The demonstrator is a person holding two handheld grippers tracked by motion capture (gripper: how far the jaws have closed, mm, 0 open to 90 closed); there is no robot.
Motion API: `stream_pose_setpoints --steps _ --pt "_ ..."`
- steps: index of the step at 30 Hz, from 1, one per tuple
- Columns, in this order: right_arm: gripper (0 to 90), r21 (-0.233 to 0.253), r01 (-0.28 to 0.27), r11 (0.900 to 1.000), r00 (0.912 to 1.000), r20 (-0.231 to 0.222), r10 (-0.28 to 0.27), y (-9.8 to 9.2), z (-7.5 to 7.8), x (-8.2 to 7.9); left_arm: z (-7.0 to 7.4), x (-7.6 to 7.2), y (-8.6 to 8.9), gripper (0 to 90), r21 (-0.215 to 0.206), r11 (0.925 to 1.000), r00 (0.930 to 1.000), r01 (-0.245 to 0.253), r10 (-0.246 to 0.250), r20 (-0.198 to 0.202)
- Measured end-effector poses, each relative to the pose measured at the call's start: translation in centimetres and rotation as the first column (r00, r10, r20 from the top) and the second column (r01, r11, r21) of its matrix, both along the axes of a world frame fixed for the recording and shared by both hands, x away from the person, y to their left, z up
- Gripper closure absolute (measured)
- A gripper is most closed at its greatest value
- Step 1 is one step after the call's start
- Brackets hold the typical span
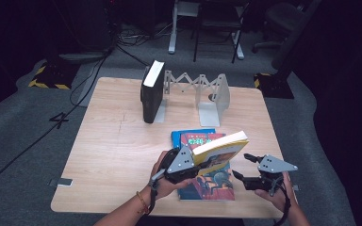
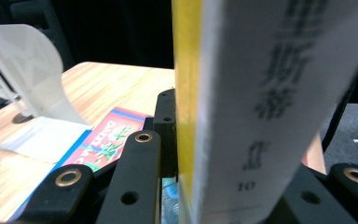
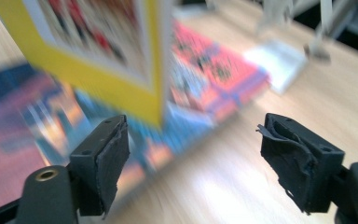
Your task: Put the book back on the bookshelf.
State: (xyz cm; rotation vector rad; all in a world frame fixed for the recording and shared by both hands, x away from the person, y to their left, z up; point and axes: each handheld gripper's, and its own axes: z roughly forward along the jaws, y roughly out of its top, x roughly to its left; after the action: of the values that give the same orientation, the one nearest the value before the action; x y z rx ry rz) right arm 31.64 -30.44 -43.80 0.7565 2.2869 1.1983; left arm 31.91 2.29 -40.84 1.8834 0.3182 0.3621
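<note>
Left gripper [image 1: 195,162] is clamping the yellow-covered book [image 1: 220,149], jaws closed on its covers, lifting it tilted above the flat stack: red comic book [image 1: 212,179] lying on a blue book [image 1: 179,137], near the table's [image 1: 113,150] front edge. Right gripper [image 1: 245,170] is hovering just right of the stack, jaws spread wide, holding nothing. Behind, a black book [image 1: 150,94] is standing upright against the expandable metal bookend [image 1: 202,92].
</note>
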Motion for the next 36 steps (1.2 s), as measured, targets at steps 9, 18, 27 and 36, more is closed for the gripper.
stream_pose_setpoints --steps 9,18,27,36 --pt "21.2 -0.070 0.144 0.987 0.9856 -0.080 -0.149 -3.6 -3.2 1.5 0.1 0.5 1.6 75.0 -0.007 0.9983 0.9983 -0.059 0.059 0.000" --pt "21.3 -0.051 0.229 0.972 0.9653 -0.117 -0.234 -5.2 -4.7 2.4 0.6 1.9 4.1 75.1 -0.044 0.9883 0.9892 -0.146 0.146 -0.003" --pt "21.4 -0.071 0.226 0.971 0.9643 -0.124 -0.234 -4.8 -5.0 2.5 1.3 3.6 8.0 75.1 -0.074 0.9522 0.9549 -0.296 0.297 -0.004" --pt "21.5 -0.075 0.226 0.971 0.9625 -0.137 -0.234 -4.6 -5.3 2.5 1.2 5.0 10.6 75.1 -0.075 0.9067 0.9094 -0.415 0.416 -0.004"
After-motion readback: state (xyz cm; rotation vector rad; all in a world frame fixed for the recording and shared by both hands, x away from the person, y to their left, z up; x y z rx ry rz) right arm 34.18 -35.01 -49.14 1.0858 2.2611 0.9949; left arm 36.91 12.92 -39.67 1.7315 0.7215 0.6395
